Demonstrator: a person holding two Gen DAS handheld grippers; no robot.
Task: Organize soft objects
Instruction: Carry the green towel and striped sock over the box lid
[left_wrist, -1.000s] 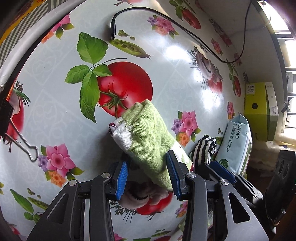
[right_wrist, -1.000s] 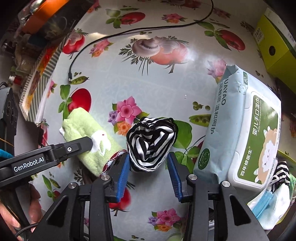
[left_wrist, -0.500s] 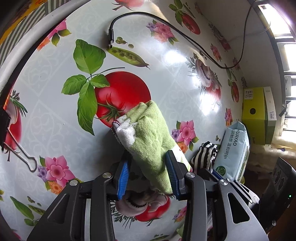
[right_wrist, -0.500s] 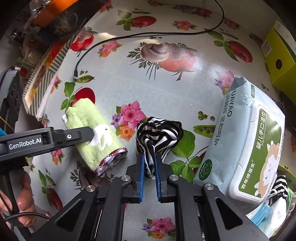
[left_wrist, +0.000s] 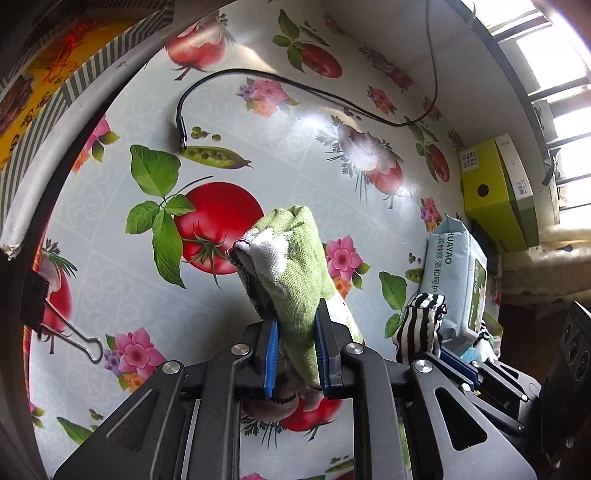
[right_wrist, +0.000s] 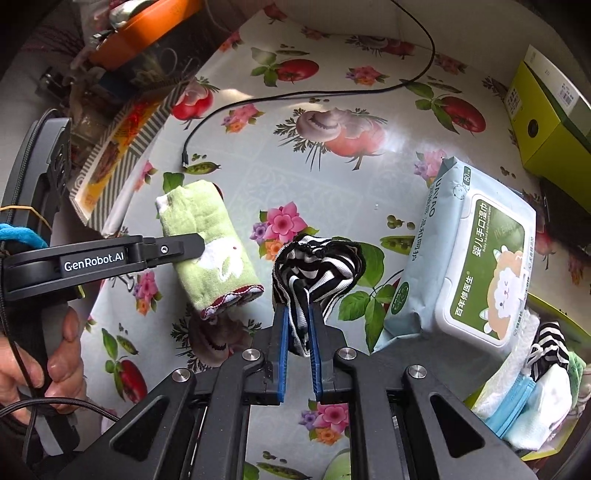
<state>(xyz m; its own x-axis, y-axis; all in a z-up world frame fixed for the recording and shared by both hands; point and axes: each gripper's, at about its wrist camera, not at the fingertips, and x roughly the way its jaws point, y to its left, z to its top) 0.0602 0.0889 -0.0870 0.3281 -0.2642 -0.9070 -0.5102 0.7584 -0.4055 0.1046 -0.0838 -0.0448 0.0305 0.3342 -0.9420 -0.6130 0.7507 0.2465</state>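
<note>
My left gripper (left_wrist: 295, 325) is shut on a rolled green towel (left_wrist: 295, 258) with a white rabbit patch and holds it lifted off the table. The same towel shows in the right wrist view (right_wrist: 210, 254), with the left gripper's finger across it. My right gripper (right_wrist: 299, 325) is shut on a bunched black-and-white striped cloth (right_wrist: 317, 266), also raised above the table. The striped cloth shows at the lower right of the left wrist view (left_wrist: 421, 321).
A blue wet-wipes pack (right_wrist: 476, 258) lies right of the striped cloth. More soft items (right_wrist: 535, 398) are piled at the lower right. A yellow-green box (right_wrist: 550, 118) stands at the far right. A black cable (left_wrist: 295, 85) crosses the table. A binder clip (left_wrist: 48, 314) lies at left.
The right gripper closed on the striped cloth and lifted it. The left gripper tightened on the green towel and raised it off the table.
</note>
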